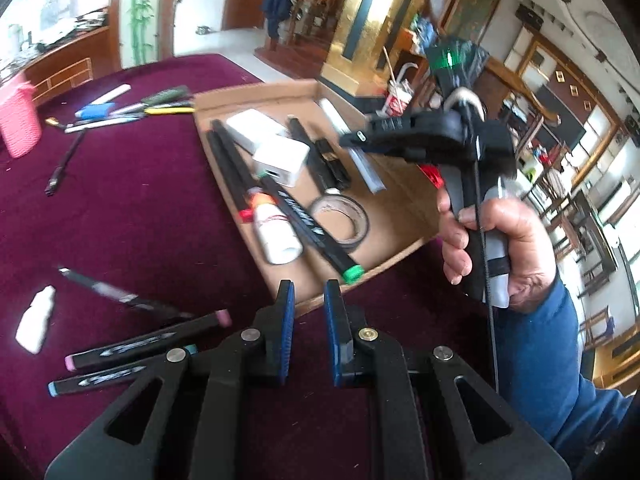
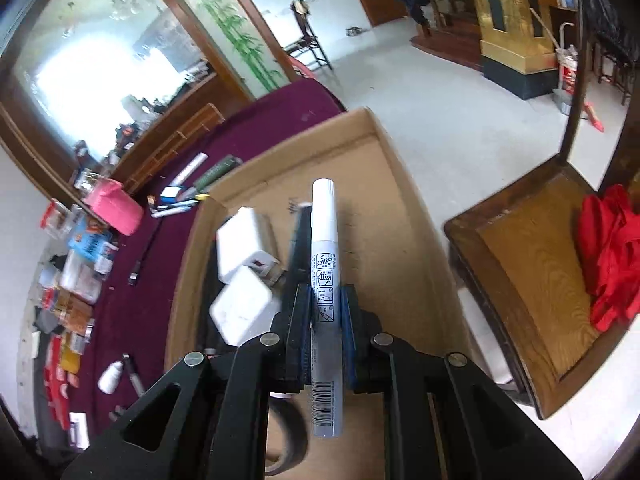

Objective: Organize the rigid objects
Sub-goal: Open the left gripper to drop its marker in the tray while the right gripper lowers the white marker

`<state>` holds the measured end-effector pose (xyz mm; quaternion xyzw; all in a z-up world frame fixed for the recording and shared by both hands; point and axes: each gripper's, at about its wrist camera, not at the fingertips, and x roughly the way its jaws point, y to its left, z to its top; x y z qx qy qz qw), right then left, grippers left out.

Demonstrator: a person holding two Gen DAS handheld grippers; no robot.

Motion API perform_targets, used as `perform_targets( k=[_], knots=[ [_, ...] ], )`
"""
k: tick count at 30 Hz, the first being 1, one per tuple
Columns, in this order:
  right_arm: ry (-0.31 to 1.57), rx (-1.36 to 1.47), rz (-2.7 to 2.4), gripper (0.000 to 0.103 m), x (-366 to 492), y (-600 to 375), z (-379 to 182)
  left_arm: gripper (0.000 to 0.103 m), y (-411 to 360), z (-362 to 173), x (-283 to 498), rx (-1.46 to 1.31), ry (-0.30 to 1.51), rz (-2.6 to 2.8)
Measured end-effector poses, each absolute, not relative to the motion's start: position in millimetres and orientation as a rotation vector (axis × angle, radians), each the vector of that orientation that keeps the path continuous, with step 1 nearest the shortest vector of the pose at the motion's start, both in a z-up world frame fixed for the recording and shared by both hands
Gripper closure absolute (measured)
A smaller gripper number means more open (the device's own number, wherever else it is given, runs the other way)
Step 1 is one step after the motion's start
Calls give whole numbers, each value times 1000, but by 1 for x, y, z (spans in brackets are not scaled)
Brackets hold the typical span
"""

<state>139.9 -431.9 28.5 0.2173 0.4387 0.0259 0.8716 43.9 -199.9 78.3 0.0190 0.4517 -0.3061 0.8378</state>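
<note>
Two claws working. Right claw (image 2: 326,312) is clamping a white marker (image 2: 325,280) around its mid-barrel, cap end pointing forward, butt end sticking back past the pads, hovering over the box (image 2: 384,208). Left claw (image 1: 309,320) is sitting narrowly parted, holding nothing, hanging over the desk (image 1: 140,208) just short of the box's near edge. Beside it on the desk two black markers (image 1: 148,346) are lying side by side, with a small white bottle (image 1: 36,318) further left. Inside the box, a green-capped marker (image 1: 316,232), a tape roll (image 1: 340,222), two white chargers (image 1: 280,160) and more black pens are already lying. Far back, loose pens (image 1: 132,110) and a pink basket (image 1: 18,120) are waiting on the desk.

Marker is probably light, stiff, smooth plastic, so likely slippery; mid-barrel grip looks balanced, fine for laying it down flat. Judging it is going in the bare strip right of the chargers. Remaining markers are best taken mid-barrel, across the long axis.
</note>
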Motion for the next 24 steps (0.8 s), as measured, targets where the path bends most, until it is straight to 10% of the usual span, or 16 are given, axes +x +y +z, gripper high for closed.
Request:
perform_targets(
  k=[15, 24],
  knots=[
    [942, 283, -44, 84, 139, -415, 29, 91, -64, 66, 62, -266, 988, -412],
    [628, 287, 72, 84, 98, -392, 86, 91, -7, 45, 62, -386, 931, -213]
  ],
)
